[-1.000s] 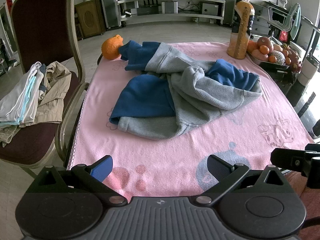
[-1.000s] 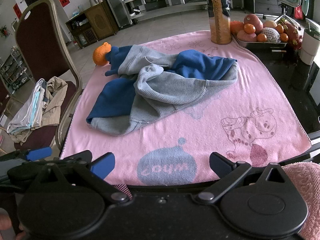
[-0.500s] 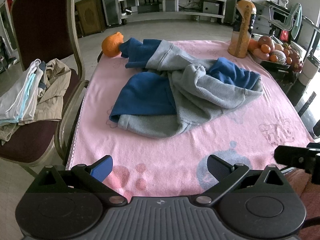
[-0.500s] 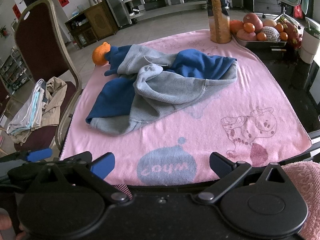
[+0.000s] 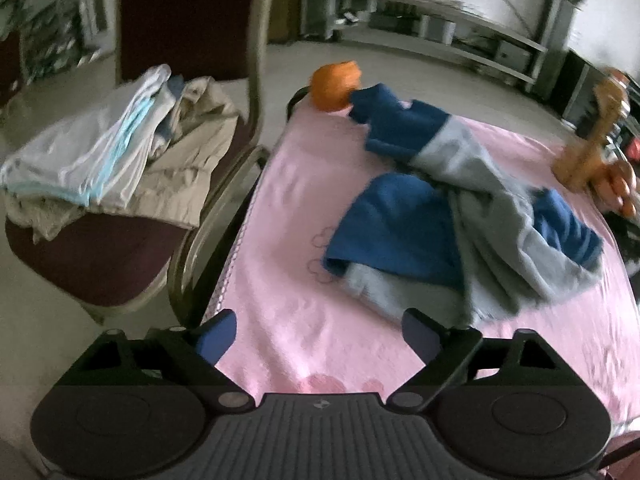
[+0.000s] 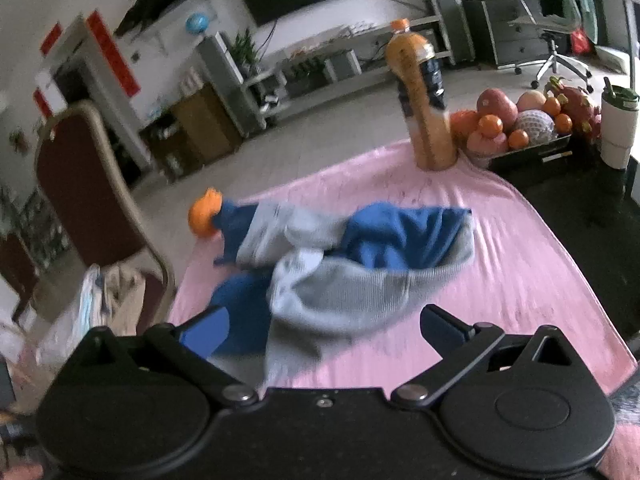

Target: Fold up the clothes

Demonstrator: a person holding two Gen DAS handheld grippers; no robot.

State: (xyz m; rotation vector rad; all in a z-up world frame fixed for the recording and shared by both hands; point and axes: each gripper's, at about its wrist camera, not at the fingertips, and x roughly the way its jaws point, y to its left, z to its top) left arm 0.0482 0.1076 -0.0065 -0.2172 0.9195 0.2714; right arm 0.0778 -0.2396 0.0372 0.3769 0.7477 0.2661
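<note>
left wrist view first: our left gripper hangs over the near edge of the pink towel, fingers still fairly wide but closing in, with only towel showing in the gap. the near grey hem of the hoodie lies just beyond the finger at 4 o'clock, and we can't tell if that finger touches it. the hoodie is a blue and grey crumpled heap from the middle of the frame out to 3 o'clock, one blue sleeve reaching up to an orange at 12 o'clock, right at the far edge of the towel. at 9 o'clock there's a chair just beside the table with a pile of pale clothes on its seat. a juice bottle is blurry at 2 o'clock.

right wrist view: our right gripper has its fingers spread wide, gripping nothing, and the near end of the hoodie sits in the gap between them, loose on the towel. the orange is at 10 o'clock touching the sleeve. bottle stands upright at 1 o'clock on the far towel edge, with a fruit tray just beside it at 2 o'clock. the chair is at 9 o'clock. both views are pretty smeared, so finer detail is lost.
</note>
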